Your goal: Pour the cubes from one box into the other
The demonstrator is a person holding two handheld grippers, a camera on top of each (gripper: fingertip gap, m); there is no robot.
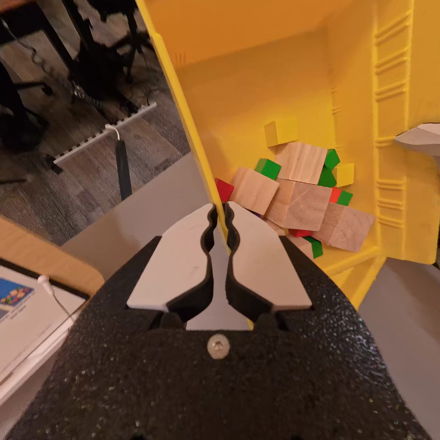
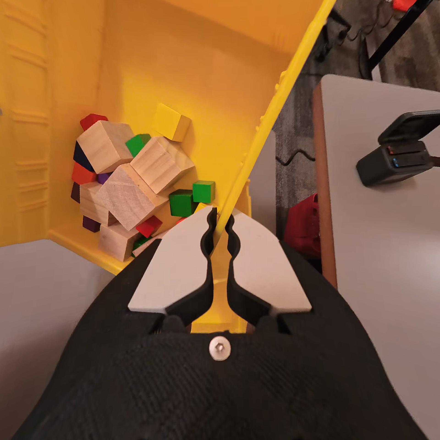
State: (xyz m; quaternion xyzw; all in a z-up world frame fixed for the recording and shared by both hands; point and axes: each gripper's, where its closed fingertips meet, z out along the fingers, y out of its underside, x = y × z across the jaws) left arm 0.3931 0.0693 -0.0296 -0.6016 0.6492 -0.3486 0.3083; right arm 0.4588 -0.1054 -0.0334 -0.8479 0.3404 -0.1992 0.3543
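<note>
- Left wrist view: a white box (image 1: pixel 21 316) lies at the far left on the table (image 1: pixel 152 202); the left claw (image 1: pixel 221 210) is clamped on the thin side wall of the tilted yellow box (image 1: pixel 250 83).
- To its right, wooden and coloured cubes (image 1: pixel 300 204) pile in the yellow box's lower corner.
- Right wrist view: the cubes (image 2: pixel 128 185) heap at left inside the yellow box (image 2: pixel 190 59); the right claw (image 2: pixel 221 212) pinches the opposite wall.
- Farther right, a black case (image 2: pixel 397 162) sits open on a second table (image 2: pixel 381 238).
</note>
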